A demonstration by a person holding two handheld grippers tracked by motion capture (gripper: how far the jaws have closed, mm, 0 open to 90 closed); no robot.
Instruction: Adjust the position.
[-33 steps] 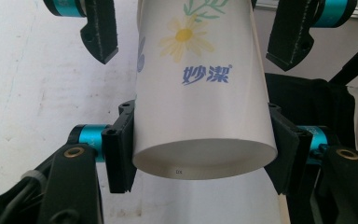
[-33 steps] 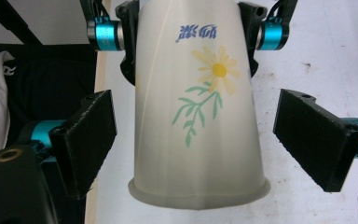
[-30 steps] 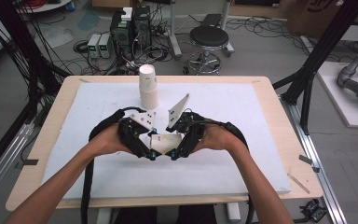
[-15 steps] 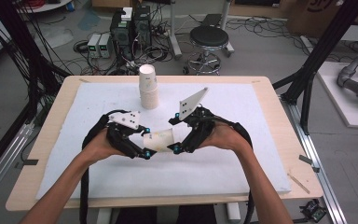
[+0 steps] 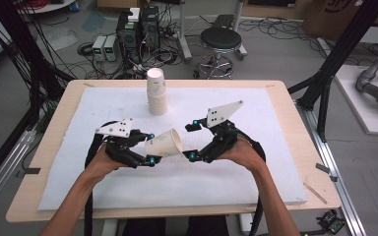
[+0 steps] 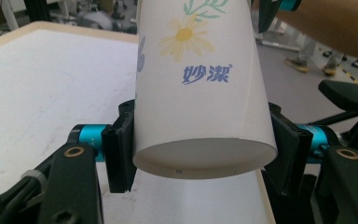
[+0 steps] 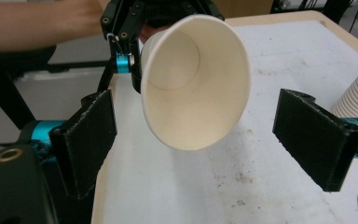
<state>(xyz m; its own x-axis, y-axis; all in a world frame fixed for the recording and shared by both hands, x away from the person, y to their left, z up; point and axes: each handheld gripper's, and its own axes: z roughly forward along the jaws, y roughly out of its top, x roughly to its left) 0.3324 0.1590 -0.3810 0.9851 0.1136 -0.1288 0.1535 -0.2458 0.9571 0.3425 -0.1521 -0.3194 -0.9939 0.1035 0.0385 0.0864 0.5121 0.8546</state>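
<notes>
Now that the two hands have drawn apart in front of the cup stack [image 5: 157, 92], the left hand-held gripper [image 5: 147, 147] has carried off a single paper cup [image 5: 165, 143], clamped near its base. To its right, the right hand-held gripper [image 5: 191, 140] has let go, jaws wide. One cup looks separated, ready for setting on the desk [image 5: 275, 98].

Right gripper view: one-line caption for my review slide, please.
Open right tongs face the mouth of a paper cup held sideways by the left tongs.

White paper cup [image 5: 165, 143] (daisy print), tilted sideways, held above table.
</notes>
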